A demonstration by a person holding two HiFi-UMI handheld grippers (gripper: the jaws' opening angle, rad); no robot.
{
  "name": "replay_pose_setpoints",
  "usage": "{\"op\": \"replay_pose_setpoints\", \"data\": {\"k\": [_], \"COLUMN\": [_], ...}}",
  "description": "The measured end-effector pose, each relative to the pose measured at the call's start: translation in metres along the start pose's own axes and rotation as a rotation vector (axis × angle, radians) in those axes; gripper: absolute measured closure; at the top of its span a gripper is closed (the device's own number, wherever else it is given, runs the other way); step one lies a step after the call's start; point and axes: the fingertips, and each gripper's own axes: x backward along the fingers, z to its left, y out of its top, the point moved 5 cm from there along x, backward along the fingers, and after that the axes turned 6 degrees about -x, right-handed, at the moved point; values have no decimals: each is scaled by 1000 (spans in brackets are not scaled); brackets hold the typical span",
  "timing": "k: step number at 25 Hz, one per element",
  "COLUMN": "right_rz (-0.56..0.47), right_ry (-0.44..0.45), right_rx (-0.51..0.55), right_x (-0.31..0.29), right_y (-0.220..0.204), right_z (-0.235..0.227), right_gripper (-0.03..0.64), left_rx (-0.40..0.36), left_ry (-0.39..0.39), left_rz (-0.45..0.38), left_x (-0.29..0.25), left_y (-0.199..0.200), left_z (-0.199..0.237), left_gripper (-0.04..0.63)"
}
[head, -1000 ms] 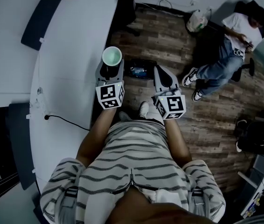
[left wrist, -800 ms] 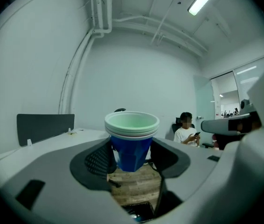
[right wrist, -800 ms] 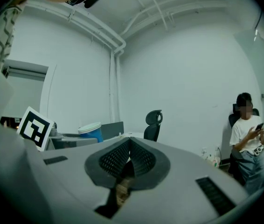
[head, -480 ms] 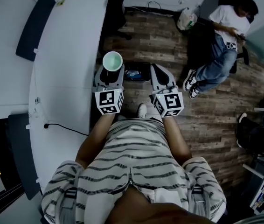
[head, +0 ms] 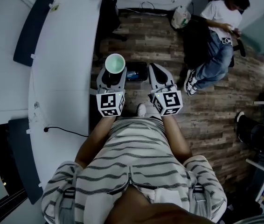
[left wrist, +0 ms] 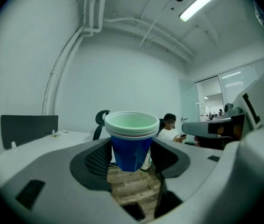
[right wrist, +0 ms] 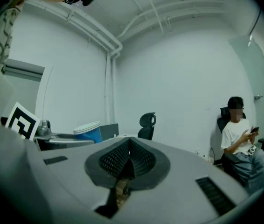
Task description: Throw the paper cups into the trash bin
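Office; long white desk (head: pixel 62 55) with dark divider panels (head: pixel 29 29); swivel chair (right wrist: pixel 147 125) against bare white wall (right wrist: pixel 183 78); wood-plank floor (head: pixel 206 120); ceiling strip light (left wrist: pixel 202 3); seated person (right wrist: pixel 237 141) holding phone (right wrist: pixel 254 129).

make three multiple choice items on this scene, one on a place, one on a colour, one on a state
1. Where is the bin?
A on the table
B on the floor
C on a chair

2. What colour is the outer wall of the cup?
A red
B yellow
C blue

3. How do the jaws of the right gripper stand?
A shut, nothing between them
B wide open
C shut on a cup

Answers:
1 B: the head view shows the bin down on the wood floor, off the table.
2 C: the left gripper view shows a blue wall under a pale rim.
3 A: the right gripper view shows the jaws meeting with nothing between them.
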Motion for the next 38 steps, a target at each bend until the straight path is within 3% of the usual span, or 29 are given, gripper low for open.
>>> {"op": "replay_pose_setpoints", "data": {"k": [25, 38], "right_rz": [-17, 5], "right_ry": [-37, -49], "right_rx": [-17, -28], "right_x": [9, 4], "right_y": [3, -7], "right_z": [-11, -9], "right_gripper": [600, 600], "left_rx": [-20, -1], "left_ry": [-66, -95], "left_rz": [11, 65], "left_x": [-3, -10], "left_y": [-1, -21], "left_z": [-22, -20], "left_gripper": [324, 324]}}
